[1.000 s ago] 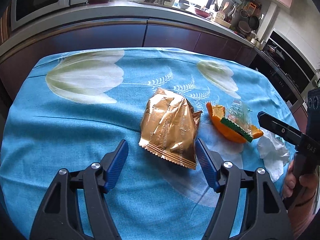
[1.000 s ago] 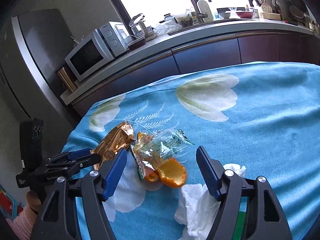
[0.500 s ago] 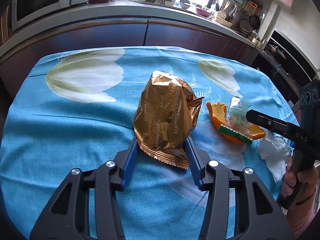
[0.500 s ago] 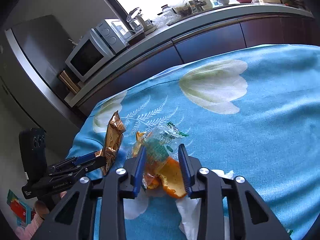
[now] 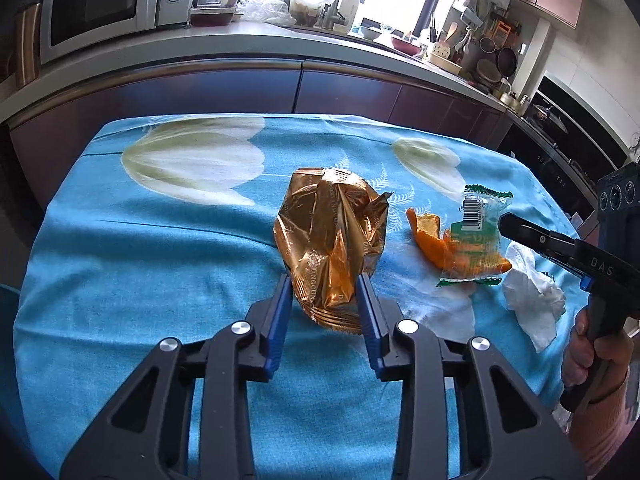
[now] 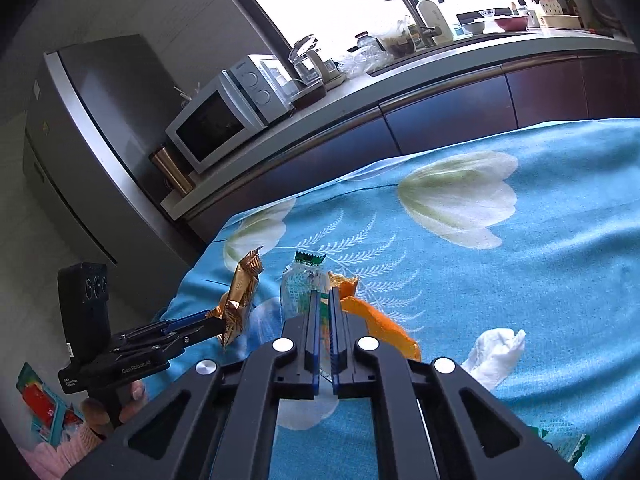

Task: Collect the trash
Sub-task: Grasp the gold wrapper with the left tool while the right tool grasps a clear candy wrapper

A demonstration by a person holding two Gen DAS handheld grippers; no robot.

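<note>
My left gripper (image 5: 323, 280) is shut on a crumpled gold foil wrapper (image 5: 334, 240) and holds it upright just above the blue tulip tablecloth (image 5: 160, 260). The wrapper also shows in the right wrist view (image 6: 240, 300). My right gripper (image 6: 324, 296) is shut on a clear plastic wrapper with green edges (image 6: 298, 284), seen from the side in the left wrist view (image 5: 478, 236). An orange peel (image 5: 430, 236) lies under that wrapper. A crumpled white tissue (image 5: 534, 300) lies on the cloth to the right.
A kitchen counter (image 5: 280, 48) with a microwave (image 5: 104, 4) runs behind the table. A grey fridge (image 6: 92, 128) stands at the left. Another green-edged wrapper (image 6: 568, 444) lies near the table's front right edge.
Both grippers have closed: the left one on the gold wrapper, which now stands up off the cloth, the right one on the clear green-edged wrapper, which is lifted upright.
</note>
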